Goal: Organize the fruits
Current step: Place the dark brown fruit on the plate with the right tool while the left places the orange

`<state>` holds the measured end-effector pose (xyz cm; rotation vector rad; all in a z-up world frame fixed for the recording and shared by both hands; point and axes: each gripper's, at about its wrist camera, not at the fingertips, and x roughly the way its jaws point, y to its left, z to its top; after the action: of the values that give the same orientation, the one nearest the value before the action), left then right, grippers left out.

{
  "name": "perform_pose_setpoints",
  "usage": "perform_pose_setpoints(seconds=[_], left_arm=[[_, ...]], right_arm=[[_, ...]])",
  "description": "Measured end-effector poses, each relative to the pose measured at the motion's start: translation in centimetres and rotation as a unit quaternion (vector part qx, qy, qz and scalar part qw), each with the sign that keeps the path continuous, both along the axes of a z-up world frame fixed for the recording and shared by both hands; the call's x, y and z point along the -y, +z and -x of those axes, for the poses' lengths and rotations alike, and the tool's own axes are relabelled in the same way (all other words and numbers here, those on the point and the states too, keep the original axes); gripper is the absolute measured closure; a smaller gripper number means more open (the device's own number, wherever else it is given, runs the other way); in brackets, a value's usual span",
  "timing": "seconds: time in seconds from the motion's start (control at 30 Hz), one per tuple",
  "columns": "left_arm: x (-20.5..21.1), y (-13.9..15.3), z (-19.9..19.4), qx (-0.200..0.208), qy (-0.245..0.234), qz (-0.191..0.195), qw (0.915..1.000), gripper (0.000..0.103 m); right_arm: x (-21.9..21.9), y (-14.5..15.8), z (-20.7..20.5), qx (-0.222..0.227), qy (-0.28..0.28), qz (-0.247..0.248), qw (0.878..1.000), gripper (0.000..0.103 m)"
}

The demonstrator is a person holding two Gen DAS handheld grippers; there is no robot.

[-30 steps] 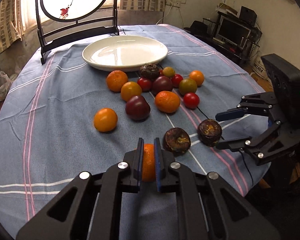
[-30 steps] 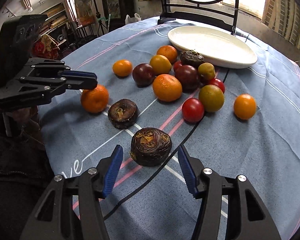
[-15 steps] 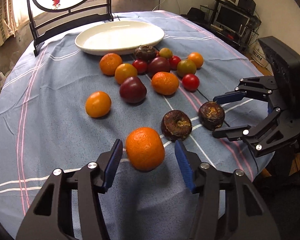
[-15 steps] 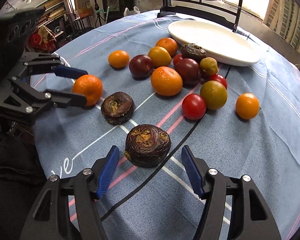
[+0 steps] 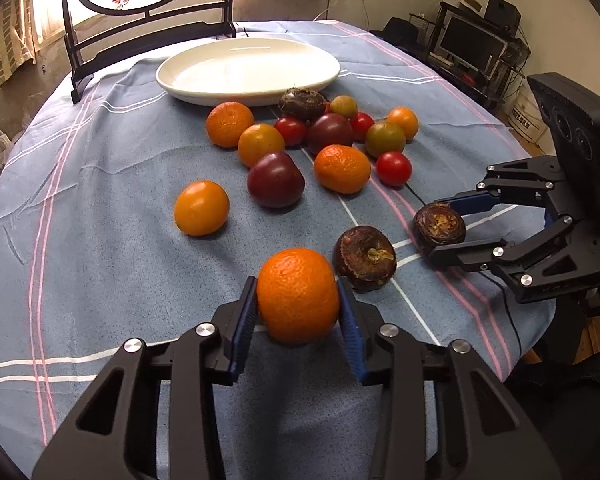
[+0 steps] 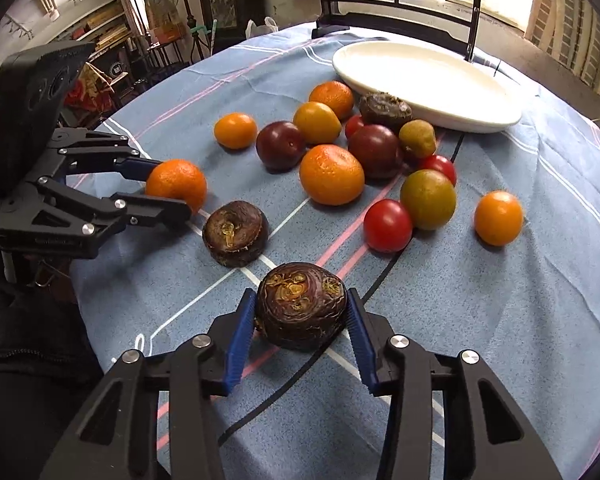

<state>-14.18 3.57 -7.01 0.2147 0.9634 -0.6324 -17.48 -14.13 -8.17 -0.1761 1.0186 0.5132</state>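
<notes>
Your left gripper is clamped on the round dimpled orange mandarin; your right gripper is clamped on the dark brown wrinkled round fruit.

A blue striped tablecloth covers the tabletop. At its far edge, toward 12 o'clock, stands a black chair back with a round painted panel. A dark monitor sits on a shelf at 2 o'clock, beside the wall.
</notes>
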Motion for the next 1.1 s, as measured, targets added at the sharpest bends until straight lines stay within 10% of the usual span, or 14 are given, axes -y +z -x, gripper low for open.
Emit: perform_pose_setpoints(seconds=[0.43, 0.7, 1.1], left_arm=[[4.3, 10.6, -11.8, 0.109, 0.035, 0.033, 0.9929, 0.065], [8.4, 4.4, -22.0, 0.035, 0.090, -0.044, 0.9943, 0.065], [7.9, 3.4, -24.6, 0.023, 0.117, -0.047, 0.9917, 0.055]], right_arm=[[4.3, 11.5, -10.9, 0.139, -0.072, -0.018, 0.988, 0.058], [4.9, 5.8, -24.0, 0.060, -0.125, 0.015, 0.990, 0.058], [5.3, 5.1, -26.4, 0.062, -0.149, 0.008, 0.987, 0.045]])
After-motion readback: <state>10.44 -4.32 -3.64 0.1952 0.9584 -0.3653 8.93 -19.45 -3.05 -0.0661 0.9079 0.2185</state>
